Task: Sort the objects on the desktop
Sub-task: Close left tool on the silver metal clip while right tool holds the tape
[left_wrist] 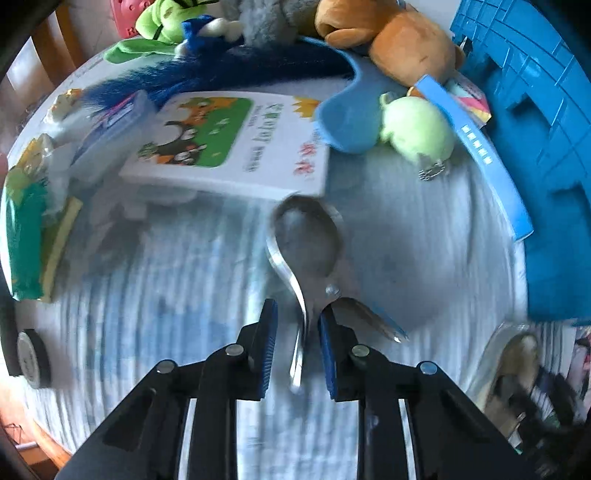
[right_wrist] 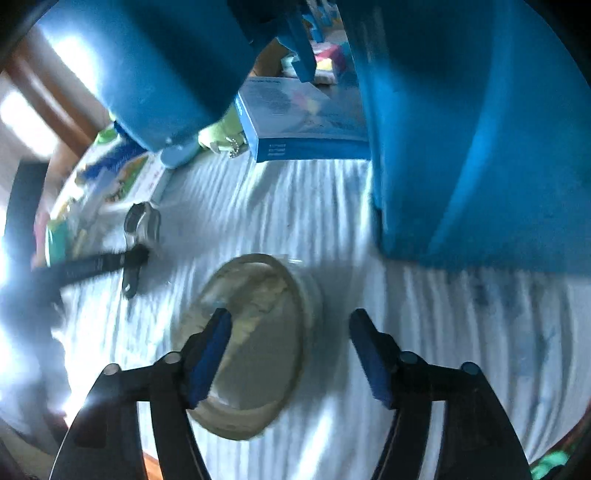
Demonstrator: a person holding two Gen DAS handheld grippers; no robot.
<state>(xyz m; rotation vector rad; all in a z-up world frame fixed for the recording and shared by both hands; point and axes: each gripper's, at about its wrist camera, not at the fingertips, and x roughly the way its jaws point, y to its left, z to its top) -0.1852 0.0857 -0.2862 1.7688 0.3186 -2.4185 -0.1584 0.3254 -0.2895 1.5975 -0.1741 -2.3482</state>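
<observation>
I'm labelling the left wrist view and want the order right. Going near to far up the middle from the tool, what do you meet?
Left tool, its fingers either side of the handle → metal spoon → white picture book → blue furry toy → grey plush at the far edge.

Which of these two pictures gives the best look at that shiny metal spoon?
The left wrist view: the spoon fills the centre, its handle running between the left gripper fingers. In the right wrist view the spoon is small, blurred and off to the left.
</observation>
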